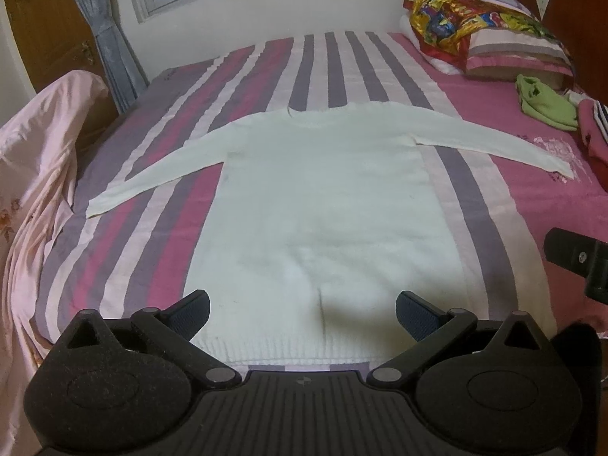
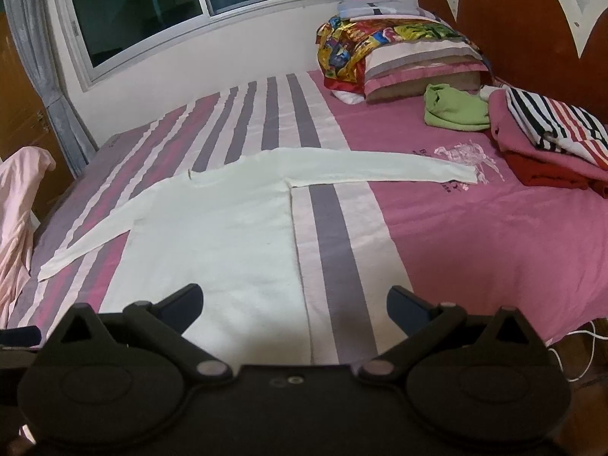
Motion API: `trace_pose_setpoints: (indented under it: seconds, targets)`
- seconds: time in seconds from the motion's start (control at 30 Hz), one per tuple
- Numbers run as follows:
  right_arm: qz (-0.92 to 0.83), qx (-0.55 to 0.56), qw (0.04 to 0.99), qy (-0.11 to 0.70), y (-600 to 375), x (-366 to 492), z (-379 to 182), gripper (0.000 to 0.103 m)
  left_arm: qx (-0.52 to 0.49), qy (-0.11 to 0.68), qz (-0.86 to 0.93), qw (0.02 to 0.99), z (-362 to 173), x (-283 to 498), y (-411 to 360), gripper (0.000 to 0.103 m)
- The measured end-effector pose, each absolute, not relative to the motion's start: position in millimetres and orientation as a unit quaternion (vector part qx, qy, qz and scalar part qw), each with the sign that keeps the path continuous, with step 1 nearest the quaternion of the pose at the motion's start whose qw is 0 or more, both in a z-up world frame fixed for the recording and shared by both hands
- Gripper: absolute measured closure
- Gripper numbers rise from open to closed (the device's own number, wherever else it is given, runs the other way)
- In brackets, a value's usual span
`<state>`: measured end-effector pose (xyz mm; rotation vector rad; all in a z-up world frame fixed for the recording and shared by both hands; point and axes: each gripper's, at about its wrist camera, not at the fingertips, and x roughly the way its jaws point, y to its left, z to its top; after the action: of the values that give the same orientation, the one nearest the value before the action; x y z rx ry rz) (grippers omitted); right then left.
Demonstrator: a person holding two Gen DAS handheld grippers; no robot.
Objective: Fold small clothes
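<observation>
A white long-sleeved sweater (image 1: 323, 197) lies flat on the striped bed cover, both sleeves spread out, hem toward me; it also shows in the right wrist view (image 2: 216, 228). My left gripper (image 1: 303, 313) is open and empty, hovering above the hem. My right gripper (image 2: 295, 306) is open and empty, above the sweater's right lower edge and the cover beside it. Part of the right gripper (image 1: 577, 258) shows at the right edge of the left wrist view.
The bed (image 2: 456, 228) has a pink and purple striped cover. A green garment (image 2: 454, 108), folded pink, red and striped clothes (image 2: 551, 133), a pillow (image 2: 421, 72) and a colourful cloth (image 2: 349, 49) sit near the headboard. A pale pink sheet (image 1: 34, 190) hangs at the left.
</observation>
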<state>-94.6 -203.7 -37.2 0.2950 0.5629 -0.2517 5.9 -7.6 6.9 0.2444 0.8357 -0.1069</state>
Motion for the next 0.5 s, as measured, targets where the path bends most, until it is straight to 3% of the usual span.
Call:
trace_pose_setpoints:
  seconds: [0.5]
  targets:
    - [-0.129, 0.139, 0.948, 0.257, -206.1, -97.2, -37.0, 0.0, 0.12, 0.404, -0.055, 0.905, 2.9, 7.6, -4.3, 0.0]
